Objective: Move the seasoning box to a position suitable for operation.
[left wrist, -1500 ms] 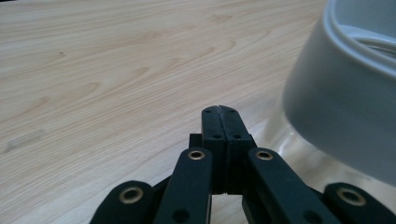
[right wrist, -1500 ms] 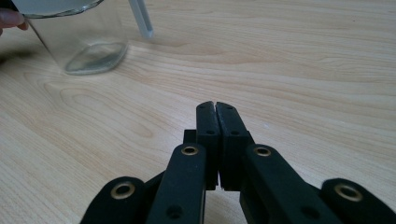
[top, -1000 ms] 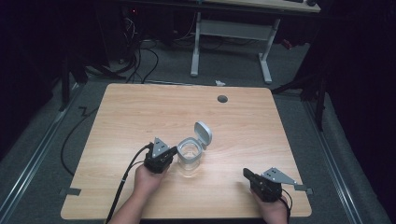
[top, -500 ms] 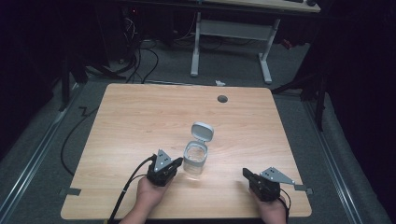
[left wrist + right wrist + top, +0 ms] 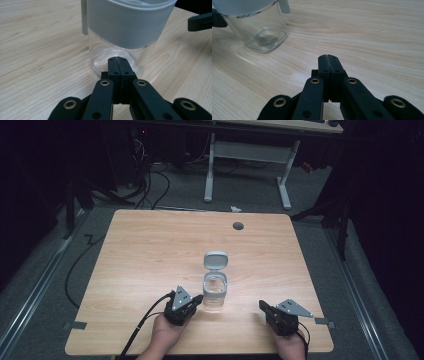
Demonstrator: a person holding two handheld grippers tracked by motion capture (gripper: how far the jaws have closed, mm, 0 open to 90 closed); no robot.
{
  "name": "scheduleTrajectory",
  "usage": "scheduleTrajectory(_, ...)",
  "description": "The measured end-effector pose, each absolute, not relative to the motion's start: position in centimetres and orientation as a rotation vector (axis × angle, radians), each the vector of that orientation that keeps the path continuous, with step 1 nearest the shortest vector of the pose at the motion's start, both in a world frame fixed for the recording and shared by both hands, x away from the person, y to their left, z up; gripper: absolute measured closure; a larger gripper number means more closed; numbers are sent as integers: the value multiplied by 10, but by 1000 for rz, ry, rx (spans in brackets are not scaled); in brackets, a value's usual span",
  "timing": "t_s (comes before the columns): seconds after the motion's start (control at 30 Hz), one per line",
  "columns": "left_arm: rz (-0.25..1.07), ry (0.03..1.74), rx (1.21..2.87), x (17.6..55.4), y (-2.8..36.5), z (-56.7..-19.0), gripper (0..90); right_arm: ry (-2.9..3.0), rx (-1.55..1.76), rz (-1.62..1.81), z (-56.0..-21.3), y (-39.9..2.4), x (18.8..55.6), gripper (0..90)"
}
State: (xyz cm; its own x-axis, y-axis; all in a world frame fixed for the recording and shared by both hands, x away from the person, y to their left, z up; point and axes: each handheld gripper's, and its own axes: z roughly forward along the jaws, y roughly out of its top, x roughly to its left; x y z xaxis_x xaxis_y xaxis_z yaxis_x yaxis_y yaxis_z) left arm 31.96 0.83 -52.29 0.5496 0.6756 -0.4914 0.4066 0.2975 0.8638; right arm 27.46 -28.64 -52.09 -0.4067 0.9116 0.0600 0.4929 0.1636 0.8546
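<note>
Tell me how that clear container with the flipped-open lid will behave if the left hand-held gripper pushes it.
The clear container looks rigid, with smooth see-through walls, so shut jaws would likely slide off rather than grab. It seems empty, hence probably light and quick to skid on the wooden table. Its raised lid puts weight up high, so a high push from the left hand-held gripper might tip it.

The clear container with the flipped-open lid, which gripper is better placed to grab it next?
Left. The left gripper sits shut right beside the container, its base close ahead in its own view. The right gripper is shut and clearly farther off.
</note>
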Motion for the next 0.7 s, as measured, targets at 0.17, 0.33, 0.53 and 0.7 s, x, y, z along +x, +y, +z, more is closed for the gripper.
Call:
scheduleTrajectory(0.17,236,1058,1310,316,13,-525,890,1966,1335,1166,-519,-284,276,900)
scheduleTrajectory(0.33,226,1058,1299,311,16,-529,884,1987,1299,1217,-510,-271,285,894)
scheduleTrajectory(0.53,184,1059,1319,309,7,-530,883,1990,1248,1217,-496,-246,321,896)
scheduleTrajectory(0.7,190,1037,1349,304,3,-533,870,1992,1217,1209,-487,-225,351,895)
